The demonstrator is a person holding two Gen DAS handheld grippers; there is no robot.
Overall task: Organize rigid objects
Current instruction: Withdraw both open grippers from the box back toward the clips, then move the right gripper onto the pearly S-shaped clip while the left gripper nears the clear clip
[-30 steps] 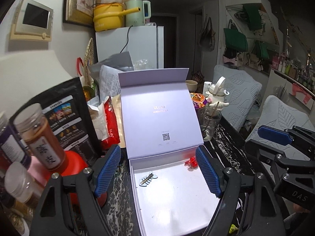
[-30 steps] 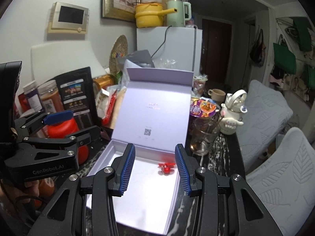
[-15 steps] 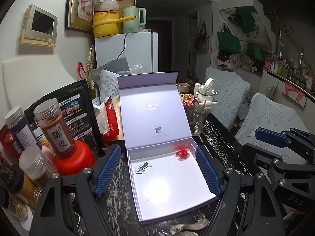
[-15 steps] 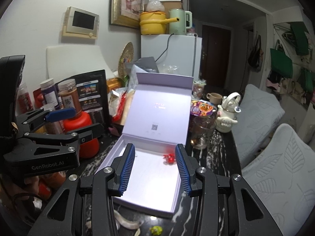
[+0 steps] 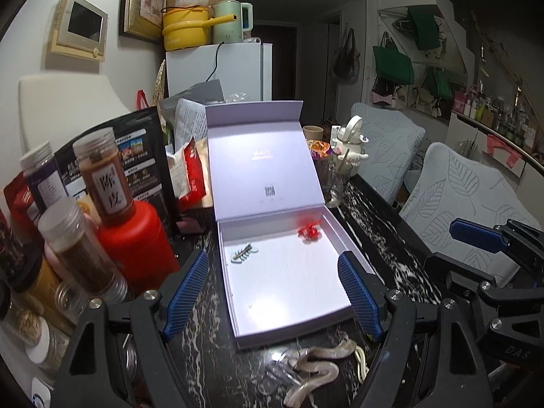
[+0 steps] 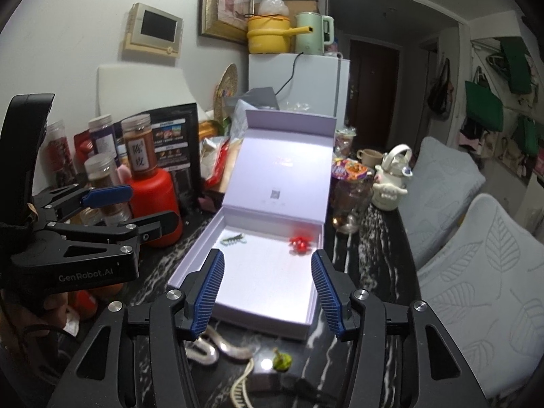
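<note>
Two small clips lie in the open lavender box (image 5: 343, 243) on the dark marbled tabletop (image 5: 374, 224): a grey fishbone clip (image 5: 243, 253) toward the left of the tray, and a red clip (image 5: 308, 232) near the back right corner, close to the hinge of the raised lid. The two are well apart from each other.

The left gripper (image 5: 273, 290) hangs over the near half of the box with its blue fingers (image 5: 186, 292) spread wide, nothing between them but the view down to the tray. The right gripper (image 6: 268, 294) stands at the near edge of the box; its jaws are opening, and they grip nothing, the red clip lying beyond them in the tray.

Just in front of the box, on the tabletop, lie more loose things: a pale wavy hair clip (image 5: 316, 365), a cream comb-like clip (image 6: 242, 386) and a little green piece (image 6: 282, 361).

To the left of the box stands a crowd of jars around a red bottle (image 5: 137, 248), with a tall brown jar (image 5: 103, 175) resting on top of it. Behind the box on the right are a glass (image 6: 350, 204) and a white kettle-shaped figure (image 6: 391, 183).
</note>
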